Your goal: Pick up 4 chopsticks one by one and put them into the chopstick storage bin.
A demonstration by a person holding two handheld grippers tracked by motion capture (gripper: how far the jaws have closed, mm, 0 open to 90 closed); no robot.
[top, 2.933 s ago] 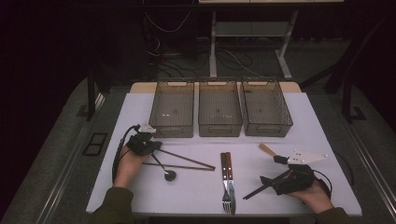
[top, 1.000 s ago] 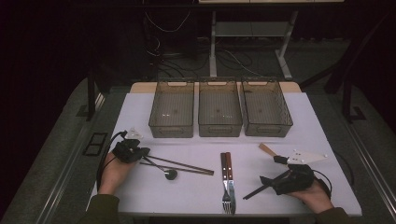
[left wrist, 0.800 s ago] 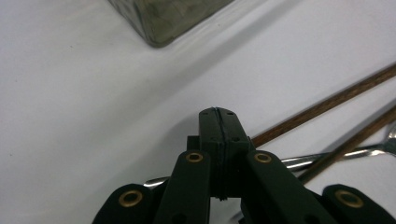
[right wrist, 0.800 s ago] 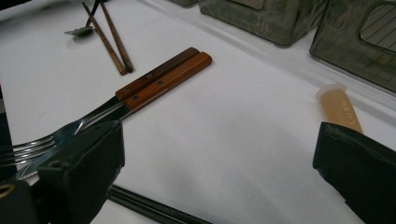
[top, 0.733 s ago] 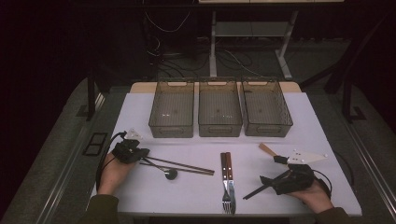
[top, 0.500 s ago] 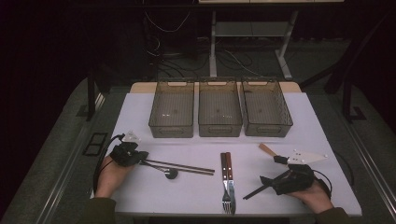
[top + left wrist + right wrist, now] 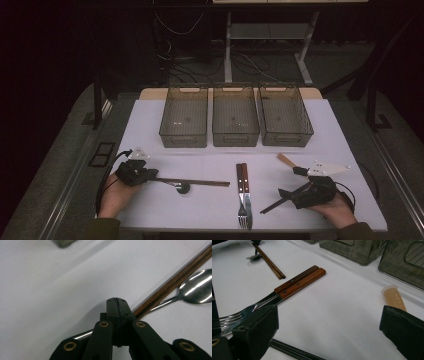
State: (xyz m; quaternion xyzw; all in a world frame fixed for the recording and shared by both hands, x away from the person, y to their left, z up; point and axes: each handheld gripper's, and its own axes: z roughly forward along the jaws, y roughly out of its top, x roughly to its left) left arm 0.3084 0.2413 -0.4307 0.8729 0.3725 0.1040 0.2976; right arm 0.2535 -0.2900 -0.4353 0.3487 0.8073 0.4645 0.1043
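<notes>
White surface (image 7: 210,210): left tool (image 7: 150,175), jaws clamped empty, has backed off leftward beside the spoon (image 7: 181,187); right tool (image 7: 272,204) gapes wide.

We see a slim pair of dark brown wooden chopsticks (image 7: 200,182) lying flat and side by side on the white worktop (image 7: 220,210); a shiny steel spoon (image 7: 197,290) lies just beside, perhaps touching them.

I see brown wooden chopsticks (image 7: 197,182) and a shiny silver spoon (image 7: 197,290) on my white table (image 7: 150,130). The fork (image 7: 242,192) and knife (image 7: 248,195) have reddish-brown handles with silver rivets. The three bins (image 7: 235,116) are smoky translucent grey, my grippers black.
</notes>
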